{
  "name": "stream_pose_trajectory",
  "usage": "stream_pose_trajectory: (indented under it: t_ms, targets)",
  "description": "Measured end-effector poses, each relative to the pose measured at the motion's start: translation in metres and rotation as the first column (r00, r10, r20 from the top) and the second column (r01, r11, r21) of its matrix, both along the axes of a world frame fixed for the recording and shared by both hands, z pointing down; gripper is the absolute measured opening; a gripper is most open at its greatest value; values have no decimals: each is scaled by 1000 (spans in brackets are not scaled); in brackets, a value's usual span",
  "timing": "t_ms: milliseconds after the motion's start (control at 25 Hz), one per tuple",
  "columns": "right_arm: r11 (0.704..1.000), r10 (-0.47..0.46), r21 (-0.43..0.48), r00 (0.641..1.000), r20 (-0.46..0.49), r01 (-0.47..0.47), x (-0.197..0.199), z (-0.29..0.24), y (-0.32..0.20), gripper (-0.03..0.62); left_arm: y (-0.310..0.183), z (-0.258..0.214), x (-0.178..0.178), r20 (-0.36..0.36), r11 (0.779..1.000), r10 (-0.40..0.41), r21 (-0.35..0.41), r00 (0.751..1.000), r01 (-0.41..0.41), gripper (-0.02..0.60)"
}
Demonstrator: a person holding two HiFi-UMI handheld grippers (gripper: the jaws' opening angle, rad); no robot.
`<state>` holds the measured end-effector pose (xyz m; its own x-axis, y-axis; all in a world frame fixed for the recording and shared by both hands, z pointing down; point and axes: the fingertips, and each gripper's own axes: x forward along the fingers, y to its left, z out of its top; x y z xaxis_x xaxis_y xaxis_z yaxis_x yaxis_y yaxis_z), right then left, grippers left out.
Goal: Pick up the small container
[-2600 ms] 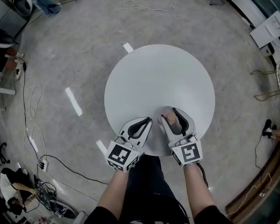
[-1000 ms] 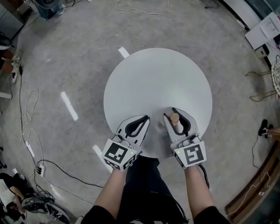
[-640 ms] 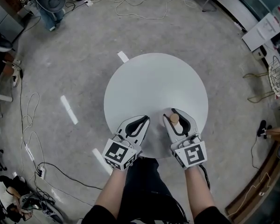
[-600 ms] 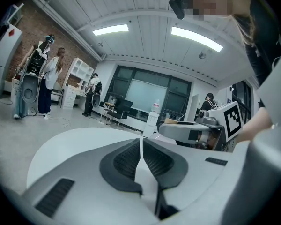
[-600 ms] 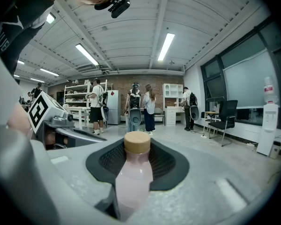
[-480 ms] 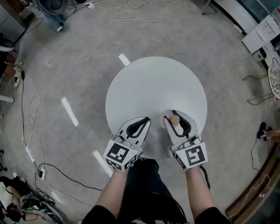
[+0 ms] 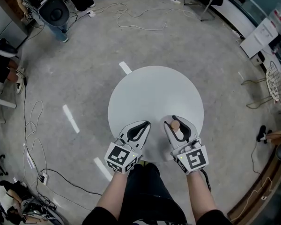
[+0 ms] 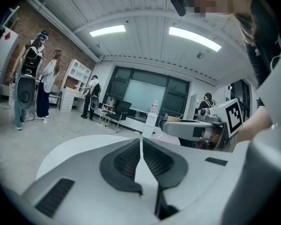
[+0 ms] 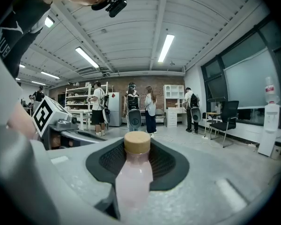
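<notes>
The small container [image 7: 175, 125] is a pale pink bottle with a cork cap. It stands upright between the jaws of my right gripper [image 7: 174, 121], which is shut on it and holds it above the near edge of the round white table [image 7: 154, 93]. In the right gripper view the small container [image 9: 135, 172] fills the gap of the right gripper [image 9: 137, 146], with the dark pads against its sides. My left gripper [image 7: 144, 125] hovers beside it to the left, shut and empty. In the left gripper view, the left gripper [image 8: 141, 142] has its pads pressed together.
Loose cables [image 7: 140, 13] and white tape strips [image 7: 70, 118] lie on the grey floor around the table. A wire chair [image 7: 271, 86] stands at the right. Several people [image 9: 145, 108] stand by shelves farther off in the room. My legs are under the table's near edge.
The table looks smaller and lower in the head view, so both grippers now sit higher above it. The right gripper has kept hold of the bottle throughout.
</notes>
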<state>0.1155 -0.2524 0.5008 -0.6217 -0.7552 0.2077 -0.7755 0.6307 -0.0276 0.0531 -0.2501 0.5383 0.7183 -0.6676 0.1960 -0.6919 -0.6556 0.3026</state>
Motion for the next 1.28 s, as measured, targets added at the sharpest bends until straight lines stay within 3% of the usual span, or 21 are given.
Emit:
stream_pose_trajectory:
  t_ms: [1280]
  targets:
    - [1000,-4,10,1000,-12,4,37,-62,23,133,19,-71,29,37,998,28,62,999,-30,25]
